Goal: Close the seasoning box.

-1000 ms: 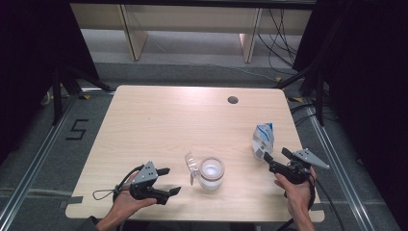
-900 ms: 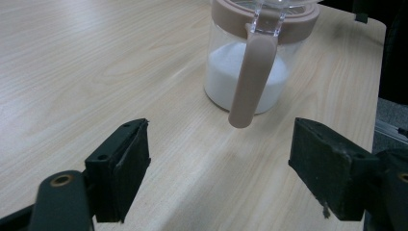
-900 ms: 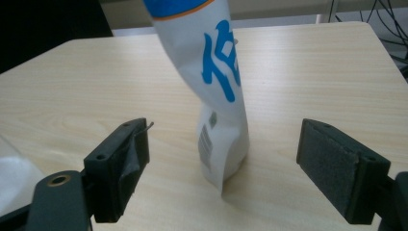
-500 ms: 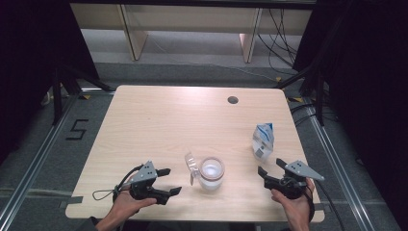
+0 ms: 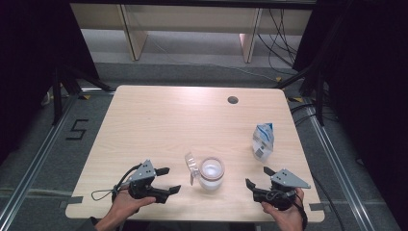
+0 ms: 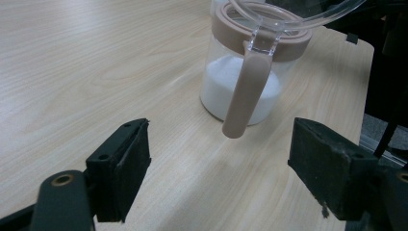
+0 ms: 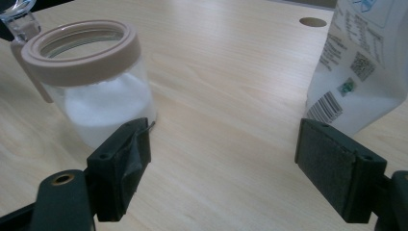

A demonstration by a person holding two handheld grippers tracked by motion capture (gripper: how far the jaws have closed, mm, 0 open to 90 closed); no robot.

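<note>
High view, jar [image 5: 211, 172] between left gripper [image 5: 170, 180] and right gripper [image 5: 259, 177], both spread wide.

Open-lidded jar [image 6: 250, 72], white powder, jaws apart

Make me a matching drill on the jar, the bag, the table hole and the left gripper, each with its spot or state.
Things:
1. jar
2. bag
3. hole
4. left gripper

Spots or states:
A. far side of the table
B. open, left of the jar
C. lid flipped open, white powder inside
D. upright near the right edge

Pairs: 1-C, 2-D, 3-A, 4-B
</note>
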